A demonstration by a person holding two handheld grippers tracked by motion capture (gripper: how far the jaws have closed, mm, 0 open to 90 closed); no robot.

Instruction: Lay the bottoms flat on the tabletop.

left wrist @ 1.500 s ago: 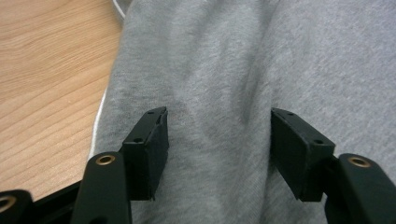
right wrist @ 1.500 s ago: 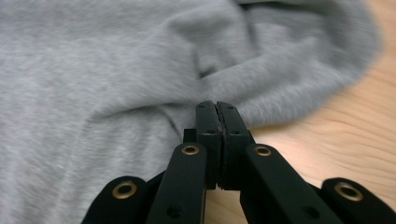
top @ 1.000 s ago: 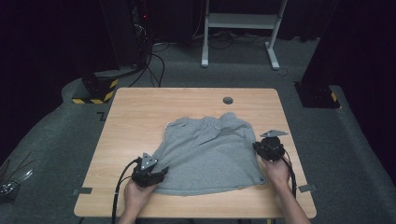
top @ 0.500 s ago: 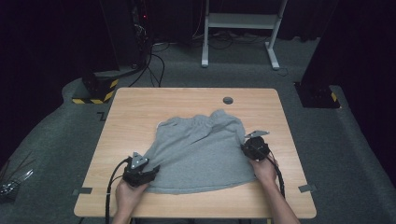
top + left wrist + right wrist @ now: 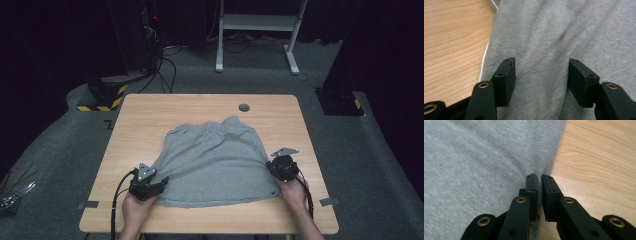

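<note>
Moved since the earlier frames: both hands are drawing back toward the near table edge, and the grey shorts [image 5: 214,162] are lying flatter and more spread than a second ago, the far bunching being pulled out.
Meaning for the work: smoothing seems nearly done; a fold is probably coming next.
High view, left gripper [image 5: 159,186]: resting on the shorts' near-left corner, cloth running away ahead of it.
High view, right gripper [image 5: 273,167]: sitting at the shorts' right edge, bare table [image 5: 150,112] just beyond it.
Left gripper view: jaws are standing apart, with grey cloth [image 5: 554,37] lying flat between and beneath them; nothing is being pinched.
Right gripper view: jaws have just been closing and are now nearly pressed together, pinching the shorts' side edge [image 5: 541,170] between the pads, wood lying just to their right.
</note>
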